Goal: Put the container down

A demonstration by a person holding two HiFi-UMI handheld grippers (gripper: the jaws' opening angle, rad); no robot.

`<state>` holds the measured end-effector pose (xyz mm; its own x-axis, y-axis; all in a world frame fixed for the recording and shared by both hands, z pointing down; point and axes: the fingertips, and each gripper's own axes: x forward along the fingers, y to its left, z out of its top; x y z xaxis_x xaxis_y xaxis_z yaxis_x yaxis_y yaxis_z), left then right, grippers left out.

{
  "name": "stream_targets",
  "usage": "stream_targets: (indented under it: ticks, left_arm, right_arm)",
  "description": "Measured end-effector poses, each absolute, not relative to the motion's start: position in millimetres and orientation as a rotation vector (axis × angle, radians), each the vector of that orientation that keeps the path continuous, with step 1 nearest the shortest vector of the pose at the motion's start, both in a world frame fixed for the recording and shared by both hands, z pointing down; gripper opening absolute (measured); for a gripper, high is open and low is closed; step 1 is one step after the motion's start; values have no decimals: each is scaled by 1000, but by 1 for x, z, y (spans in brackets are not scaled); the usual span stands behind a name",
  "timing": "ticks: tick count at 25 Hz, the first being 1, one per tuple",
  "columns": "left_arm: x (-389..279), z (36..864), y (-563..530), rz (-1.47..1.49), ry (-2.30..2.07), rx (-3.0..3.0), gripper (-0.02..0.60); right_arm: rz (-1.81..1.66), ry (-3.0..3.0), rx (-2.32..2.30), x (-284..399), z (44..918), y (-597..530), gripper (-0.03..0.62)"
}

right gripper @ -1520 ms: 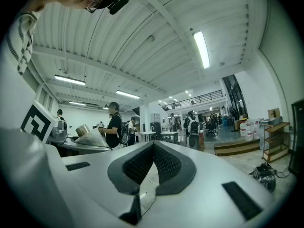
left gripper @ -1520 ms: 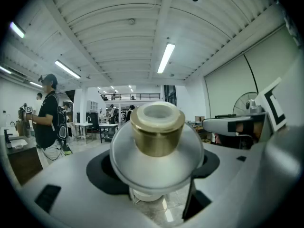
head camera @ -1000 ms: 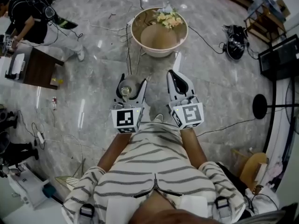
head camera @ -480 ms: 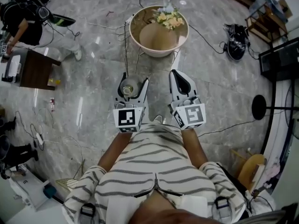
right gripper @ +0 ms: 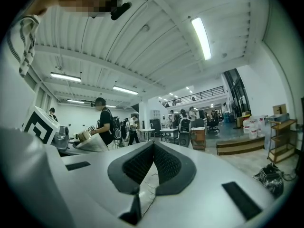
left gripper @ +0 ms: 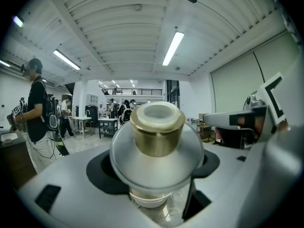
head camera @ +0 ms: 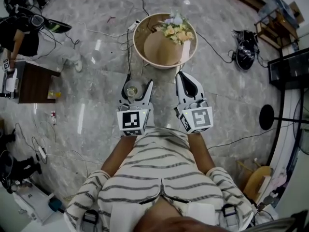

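My left gripper [head camera: 134,90] is shut on the container [head camera: 131,89], a round clear glass vessel with a gold neck and a white rim. In the left gripper view the container [left gripper: 156,137] fills the middle, clamped between the dark pads [left gripper: 102,169] of the gripper [left gripper: 156,177]. It hangs above the floor, short of the round table [head camera: 136,33]. My right gripper [head camera: 186,83] is level with the left one and holds nothing. In the right gripper view that gripper [right gripper: 152,152] has its ribbed pads [right gripper: 137,167] pressed together. Both gripper views look out across the hall and up at the ceiling.
The round table carries a flower bunch [head camera: 176,27] and a tan cone-shaped thing [head camera: 161,47]. Cables [head camera: 129,52] trail over the marble floor. A person [head camera: 21,30] stands by a dark side table [head camera: 30,83] at the left. A black bag [head camera: 244,53] and a stand base [head camera: 266,117] lie at the right.
The round table has drawn closer to the grippers in the head view. Both grippers keep their pose, and the container stays in the left one.
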<state>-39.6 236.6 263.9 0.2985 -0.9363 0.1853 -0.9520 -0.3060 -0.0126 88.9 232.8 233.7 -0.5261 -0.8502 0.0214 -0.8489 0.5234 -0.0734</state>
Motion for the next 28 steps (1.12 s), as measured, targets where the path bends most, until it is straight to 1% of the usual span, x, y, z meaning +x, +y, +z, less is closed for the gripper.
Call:
stream_targets:
  ticks: [14,21,28]
  left_arm:
    - [-91,256,46,304,-1663,2499,331]
    - [-120,273,-13,342,-1616,2486,331]
    - [-134,305,-51,378,-1582,2457,331]
  right_arm:
    - [-197,2699,-1613,32,233,53,3]
    - [-218,2691,-1671,3,240,-6,5]
    - [-313,2704,-1717,-12,276,-39,5]
